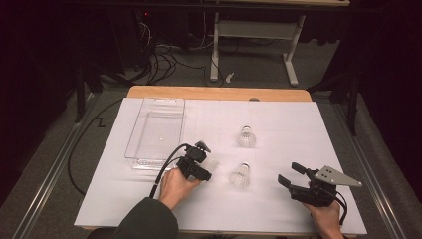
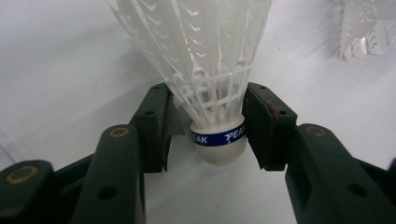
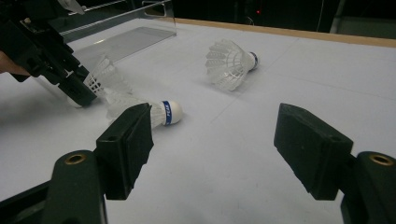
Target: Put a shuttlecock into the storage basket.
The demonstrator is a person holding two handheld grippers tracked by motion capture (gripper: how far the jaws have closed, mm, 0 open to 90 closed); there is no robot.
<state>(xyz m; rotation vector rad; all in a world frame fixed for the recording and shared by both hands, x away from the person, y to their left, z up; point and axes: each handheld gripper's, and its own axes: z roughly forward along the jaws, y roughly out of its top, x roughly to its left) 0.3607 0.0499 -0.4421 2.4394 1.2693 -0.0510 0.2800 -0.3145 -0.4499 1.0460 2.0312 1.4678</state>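
A white plastic shuttlecock [image 2: 210, 70] with a blue band on its cork stands between the jaws of my left gripper [image 2: 208, 126]. The right pad [image 2: 261, 126] touches the cork, and a gap shows beside the left pad [image 2: 156, 126], so the jaws are open around it. In the high view my left gripper [image 1: 205, 160] is at the table's middle left with this shuttlecock [image 1: 212, 162]. My right gripper [image 1: 288, 173] rests open and empty at the front right. A second shuttlecock [image 1: 240, 176] lies between the grippers and a third [image 1: 246, 137] lies farther back.
A clear plastic tray [image 1: 132, 149] sits at the back left, just beyond my left gripper. White paper [image 1: 288, 124] covers the table, with a wooden edge [image 1: 219, 93] at the far side. Cables and a desk frame stand on the floor beyond.
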